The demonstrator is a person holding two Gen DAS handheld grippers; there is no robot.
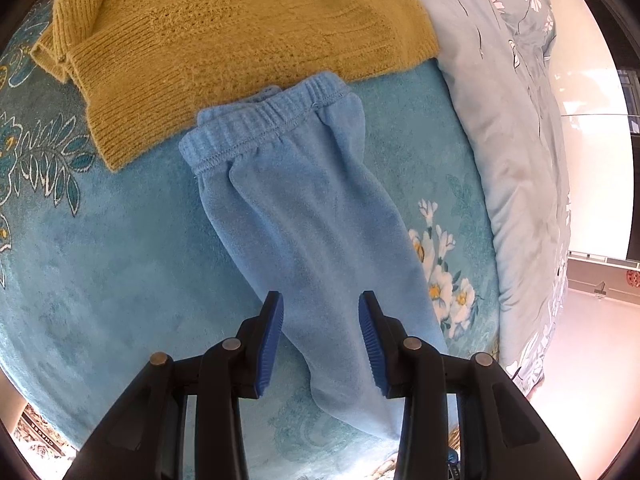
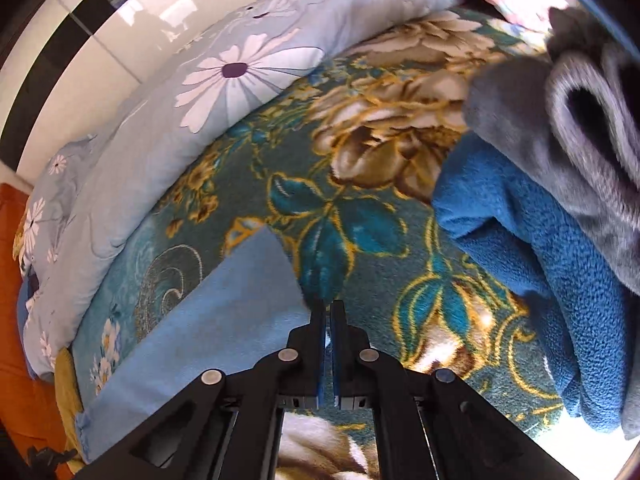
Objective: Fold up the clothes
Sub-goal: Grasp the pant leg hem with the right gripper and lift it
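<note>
Light-blue fleece trousers [image 1: 304,208] lie flat on the floral blanket [image 1: 120,248] (waistband against the mustard sweater [image 1: 224,40]). The left gripper [image 1: 321,300] hovers partly open astride a leg; the right gripper [image 2: 328,304] pinches the trousers' edge, jaws closed.

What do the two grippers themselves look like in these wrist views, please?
Both match: the left gripper and the right gripper have black linkage arms joined by round silver pivot pins, ending in flat fingers faced with ribbed blue pads. No cables, markings or sleeves show.
</note>
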